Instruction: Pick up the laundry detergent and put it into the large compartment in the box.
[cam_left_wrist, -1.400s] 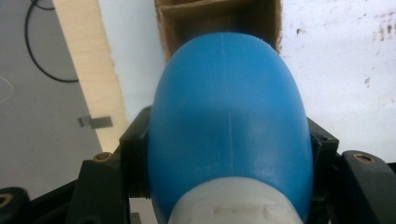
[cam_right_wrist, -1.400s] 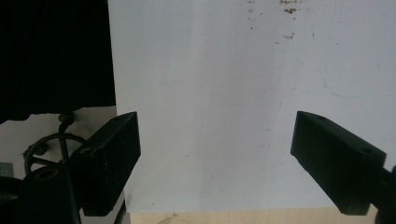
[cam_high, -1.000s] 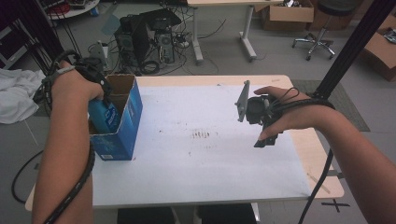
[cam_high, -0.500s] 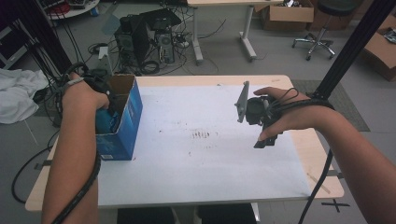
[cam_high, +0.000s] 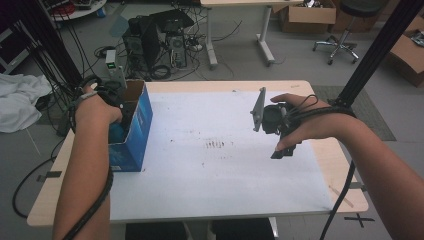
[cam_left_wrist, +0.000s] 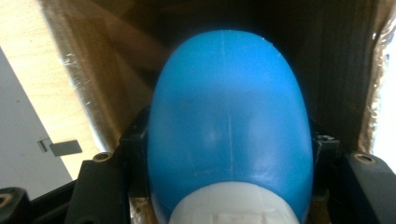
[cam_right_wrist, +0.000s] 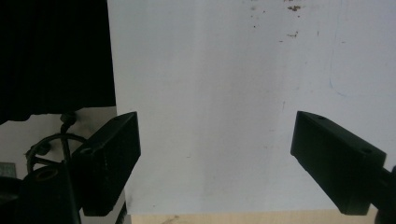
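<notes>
A blue cardboard box (cam_high: 134, 135) with open brown flaps stands at the table's left edge. My left gripper (cam_high: 117, 112) reaches down into it, shut on a blue bottle (cam_left_wrist: 229, 135) with a white cap (cam_left_wrist: 233, 205); the bottle's rounded bottom points toward the box's dark inside (cam_left_wrist: 327, 56). My right gripper (cam_high: 282, 150) hovers over the white sheet (cam_high: 215, 165) at the right, jaws wide open with nothing between them. In the right gripper view its fingers (cam_right_wrist: 107, 158) frame the bare white sheet (cam_right_wrist: 215, 116).
The white sheet covers most of the wooden table (cam_high: 345, 195) and bears small dark specks (cam_high: 217, 145) at its middle. Beyond the table lie computer towers (cam_high: 150, 40), cables, a second desk, cardboard boxes and an office chair (cam_high: 345, 35).
My left hand has sunk, carrying the blue bottle down into the blue box. The right hand has kept still.
</notes>
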